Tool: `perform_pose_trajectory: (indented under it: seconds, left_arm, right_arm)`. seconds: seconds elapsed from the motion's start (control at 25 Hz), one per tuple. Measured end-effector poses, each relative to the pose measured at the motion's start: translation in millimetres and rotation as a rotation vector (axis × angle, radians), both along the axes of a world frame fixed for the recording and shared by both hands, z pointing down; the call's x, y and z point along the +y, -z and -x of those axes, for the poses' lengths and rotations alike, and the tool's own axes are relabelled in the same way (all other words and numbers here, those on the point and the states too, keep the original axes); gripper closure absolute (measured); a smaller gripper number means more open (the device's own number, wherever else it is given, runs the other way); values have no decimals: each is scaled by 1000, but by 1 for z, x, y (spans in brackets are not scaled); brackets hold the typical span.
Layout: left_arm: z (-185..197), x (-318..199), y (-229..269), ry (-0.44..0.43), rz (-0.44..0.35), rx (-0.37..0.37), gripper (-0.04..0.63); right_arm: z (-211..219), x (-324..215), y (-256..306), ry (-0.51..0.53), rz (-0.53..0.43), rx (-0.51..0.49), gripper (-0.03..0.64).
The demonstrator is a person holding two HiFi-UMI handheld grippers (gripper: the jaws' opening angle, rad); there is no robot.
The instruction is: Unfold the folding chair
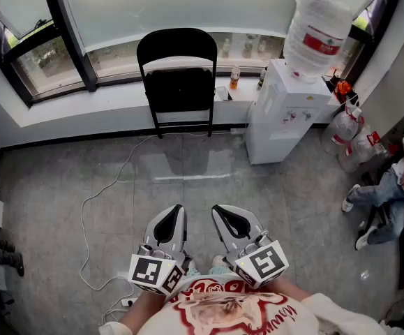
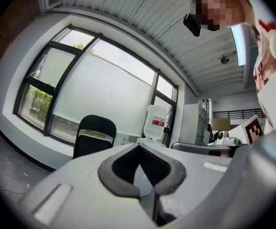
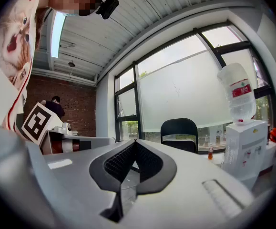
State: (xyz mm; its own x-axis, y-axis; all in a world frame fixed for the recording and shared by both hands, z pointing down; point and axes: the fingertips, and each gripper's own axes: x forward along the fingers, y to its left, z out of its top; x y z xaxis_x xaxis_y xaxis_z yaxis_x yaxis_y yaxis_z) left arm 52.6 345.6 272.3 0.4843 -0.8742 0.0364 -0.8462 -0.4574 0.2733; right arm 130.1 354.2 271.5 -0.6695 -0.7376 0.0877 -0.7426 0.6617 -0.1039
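1. Nearest to the person's chest, the left gripper [image 1: 178,209] and right gripper [image 1: 218,210] hang side by side, low in front of the body, pointing ahead over the floor.
2. Both pairs of fingers [image 1: 167,227] are pressed together tip to tip, and neither pair holds anything.
3. Across the room, the folding chair [image 1: 178,82] leans folded against the wall below the window, its seat flipped up against the back, just left of the water dispenser [image 1: 283,110].
4. It stands well apart from the fingers and straight ahead of them, with no contact yet.
5. I'd say the step in hand is the approach: walk up, minding the cable [image 1: 97,201] on the floor to the left, and part the fingers before arriving.
6. Done well, one gripper would steady the top of the backrest while the other catches the seat's front edge and swings it down. The chair should be drawn clear of the wall first so the legs can spread.
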Motion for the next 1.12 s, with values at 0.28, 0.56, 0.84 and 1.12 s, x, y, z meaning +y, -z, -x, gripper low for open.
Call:
perform_pose_trajectory:
  seconds: [0.28, 0.56, 0.84, 1.12]
  left_arm:
    - [2, 1, 2, 16, 3, -23, 595]
    - [10, 4, 5, 16, 1, -15, 595]
    - [31, 7, 5, 14, -15, -5, 595]
    - [61, 11, 6, 7, -13, -14, 595]
  right_arm:
    - [0, 0, -2, -3, 1, 4, 595]
    - [7, 4, -1, -3, -1, 8, 595]
    - [19, 1, 6, -39, -28, -15, 594]
    - [42, 2, 8, -73, -36, -27, 594]
